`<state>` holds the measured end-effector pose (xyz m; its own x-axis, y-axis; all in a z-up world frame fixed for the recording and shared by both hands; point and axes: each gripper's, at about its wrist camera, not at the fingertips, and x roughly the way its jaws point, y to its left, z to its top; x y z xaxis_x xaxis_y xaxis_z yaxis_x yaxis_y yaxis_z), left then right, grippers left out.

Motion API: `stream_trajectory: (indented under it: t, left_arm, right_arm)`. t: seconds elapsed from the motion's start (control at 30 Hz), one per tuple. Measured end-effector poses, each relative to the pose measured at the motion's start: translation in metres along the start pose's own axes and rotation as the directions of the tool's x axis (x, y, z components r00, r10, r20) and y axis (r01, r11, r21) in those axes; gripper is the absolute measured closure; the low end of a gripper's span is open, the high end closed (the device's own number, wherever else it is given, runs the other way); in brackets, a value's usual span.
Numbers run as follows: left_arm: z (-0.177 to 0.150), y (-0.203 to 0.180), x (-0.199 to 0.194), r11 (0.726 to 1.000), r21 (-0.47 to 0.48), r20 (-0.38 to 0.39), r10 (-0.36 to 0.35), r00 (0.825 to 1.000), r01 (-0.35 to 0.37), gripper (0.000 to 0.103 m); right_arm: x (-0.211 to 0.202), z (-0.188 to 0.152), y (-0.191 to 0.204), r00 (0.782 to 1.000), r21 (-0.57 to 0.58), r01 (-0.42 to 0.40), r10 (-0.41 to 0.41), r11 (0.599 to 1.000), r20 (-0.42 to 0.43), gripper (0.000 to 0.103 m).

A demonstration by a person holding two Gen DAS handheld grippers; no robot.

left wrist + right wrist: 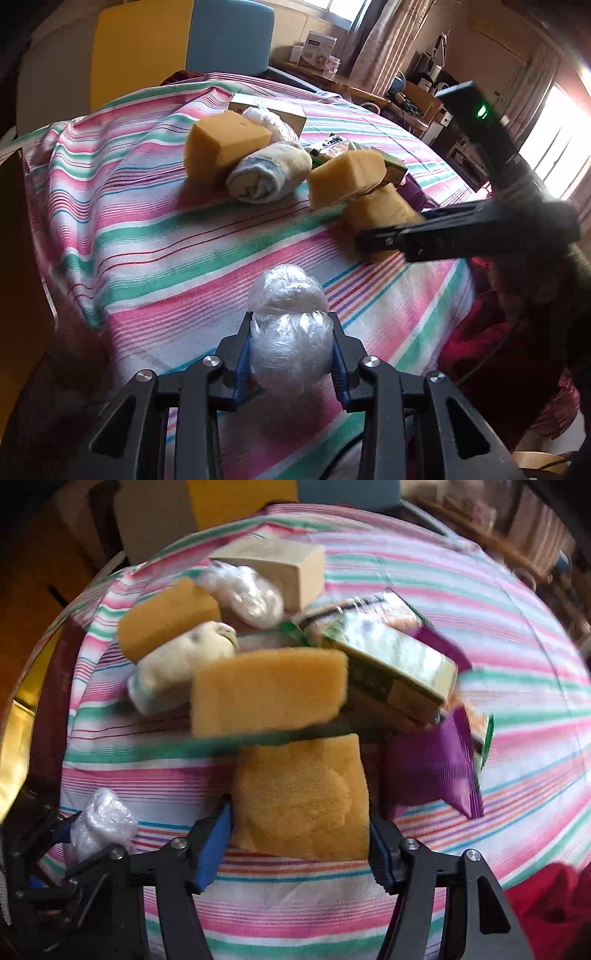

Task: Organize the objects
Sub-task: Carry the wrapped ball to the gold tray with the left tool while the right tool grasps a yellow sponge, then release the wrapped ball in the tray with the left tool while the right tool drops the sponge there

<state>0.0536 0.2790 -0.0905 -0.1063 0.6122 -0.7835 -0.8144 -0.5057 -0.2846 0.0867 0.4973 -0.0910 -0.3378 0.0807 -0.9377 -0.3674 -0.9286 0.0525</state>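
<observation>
Left wrist view: left tool (291,350) pinches a crinkled plastic-wrapped bundle (286,332); right tool (301,843) clamps a yellow sponge (301,801).

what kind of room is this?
Probably a lived-in home room, not a lab: a striped cloth covers the table, curtains hang at a sunlit window, and cluttered shelves stand along the wall.
</observation>
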Motion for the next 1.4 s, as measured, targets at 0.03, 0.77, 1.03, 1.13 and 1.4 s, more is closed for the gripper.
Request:
stream_trajectory:
  t: [0.03, 0.77, 1.03, 1.13, 1.4]
  left_arm:
    - [0.001, -0.002, -0.006, 1.000, 0.000, 0.014, -0.010, 1.000, 0.010, 0.068]
    - [0.015, 0.277, -0.151, 0.717, -0.555, -0.042, 0.482, 0.875, -0.422, 0.067]
    - [0.014, 0.329, -0.133, 0.627, -0.567, -0.143, 0.564, 0.813, -0.534, 0.061]
    - [0.011, 0.331, -0.139, 0.620, -0.571, -0.143, 0.571, 0.809, -0.538, 0.056]
    - [-0.008, 0.283, -0.189, 0.659, -0.592, -0.012, 0.568, 0.823, -0.464, 0.047]
  right_arm:
    - [0.001, -0.001, 0.000, 1.000, -0.004, 0.000, 0.000, 1.000, -0.004, 0.039]
    - [-0.011, -0.008, -0.009, 1.000, -0.028, 0.028, -0.028, 0.999, 0.010, 0.038]
    - [-0.005, -0.005, -0.001, 0.999, -0.036, 0.034, -0.034, 0.999, 0.003, 0.037]
    - [-0.004, -0.002, 0.002, 0.999, -0.036, 0.035, -0.035, 0.999, 0.001, 0.037]
    - [0.004, -0.003, 0.017, 0.999, -0.042, 0.041, -0.041, 0.998, 0.004, 0.037]
